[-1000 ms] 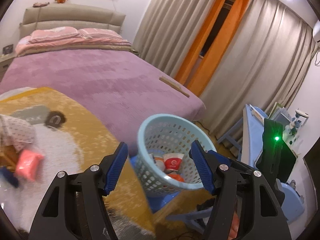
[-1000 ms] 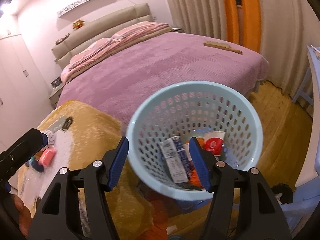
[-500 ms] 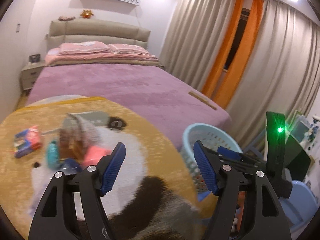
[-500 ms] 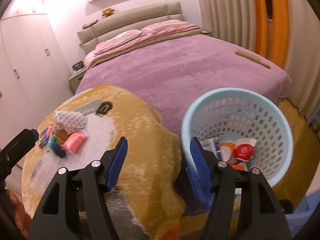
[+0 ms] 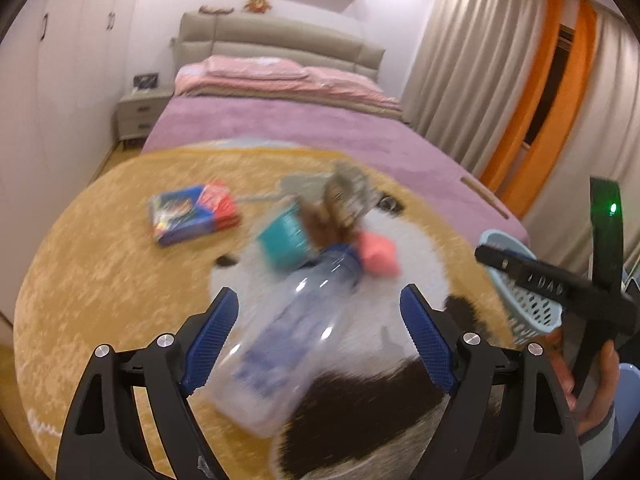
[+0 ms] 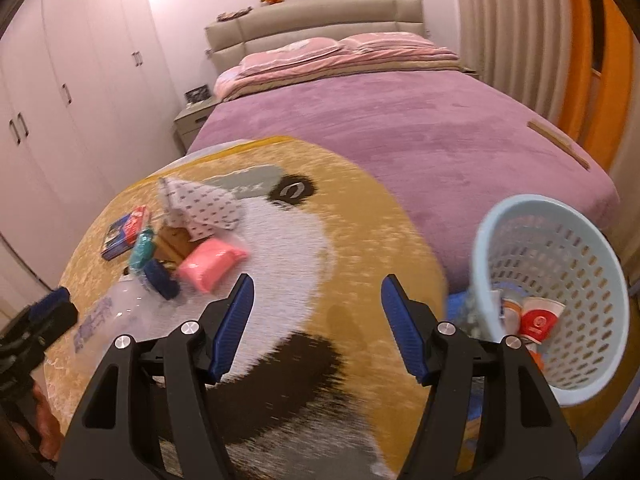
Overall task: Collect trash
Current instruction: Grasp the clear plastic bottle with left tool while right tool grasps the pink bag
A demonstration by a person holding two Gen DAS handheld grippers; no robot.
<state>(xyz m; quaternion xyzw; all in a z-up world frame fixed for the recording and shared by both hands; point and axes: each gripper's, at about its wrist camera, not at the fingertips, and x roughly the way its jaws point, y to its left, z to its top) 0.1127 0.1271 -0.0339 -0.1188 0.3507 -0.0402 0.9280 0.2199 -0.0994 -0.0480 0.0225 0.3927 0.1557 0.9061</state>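
Note:
A clear plastic bottle (image 5: 292,332) with a blue cap lies on the round yellow rug (image 5: 100,280), between the open jaws of my left gripper (image 5: 316,336). Beyond it lie a pink packet (image 5: 378,254), a teal wrapper (image 5: 286,240), a crumpled patterned paper (image 5: 348,196) and a blue-red packet (image 5: 192,212). My right gripper (image 6: 316,324) is open and empty over the rug's middle. The light blue basket (image 6: 560,292) stands at its right, holding cups and wrappers. The bottle (image 6: 116,312) and the pink packet (image 6: 210,264) also show in the right wrist view.
A bed with a purple cover (image 6: 420,128) lies behind the rug, with a wooden stick (image 6: 558,148) on its far corner. White wardrobes (image 6: 60,100) line the left wall. Curtains (image 5: 500,80) hang at the right.
Both grippers have swung left, from the basket toward the trash on the rug. My left gripper now has the bottle between its open jaws. The basket has shifted to the right edge.

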